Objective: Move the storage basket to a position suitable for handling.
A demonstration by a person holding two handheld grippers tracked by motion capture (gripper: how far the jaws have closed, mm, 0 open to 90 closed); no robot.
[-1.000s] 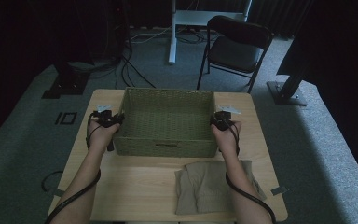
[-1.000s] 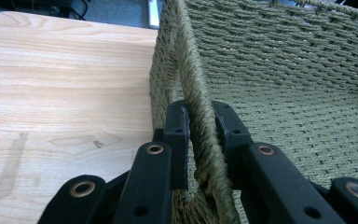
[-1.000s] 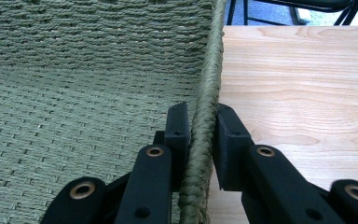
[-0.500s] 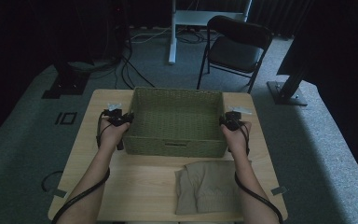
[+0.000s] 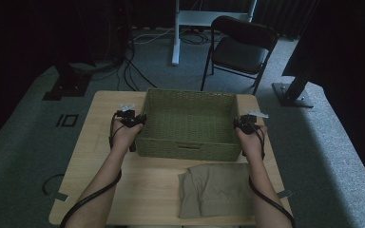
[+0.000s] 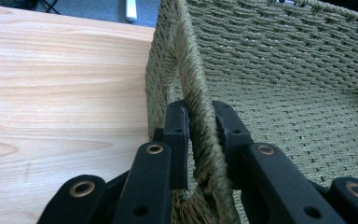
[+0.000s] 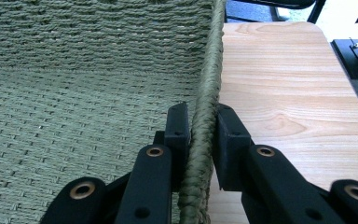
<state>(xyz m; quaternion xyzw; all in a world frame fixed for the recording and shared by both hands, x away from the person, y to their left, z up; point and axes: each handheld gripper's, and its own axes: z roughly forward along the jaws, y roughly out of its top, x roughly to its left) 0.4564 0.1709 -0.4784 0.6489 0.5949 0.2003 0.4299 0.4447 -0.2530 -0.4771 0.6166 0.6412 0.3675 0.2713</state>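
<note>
The woven basket [image 5: 187, 124] is standing in the middle of the frame on the bench [image 5: 100, 156], above a folded cloth [image 5: 215, 190]. The left gripper [image 5: 140, 119] is grasping its left rim, and the right gripper [image 5: 238, 124] is clenching the right rim. The basket is looking light and a little flexible, so holding both side rims evenly, with one finger inside and one outside, is probably the safest way.
</note>
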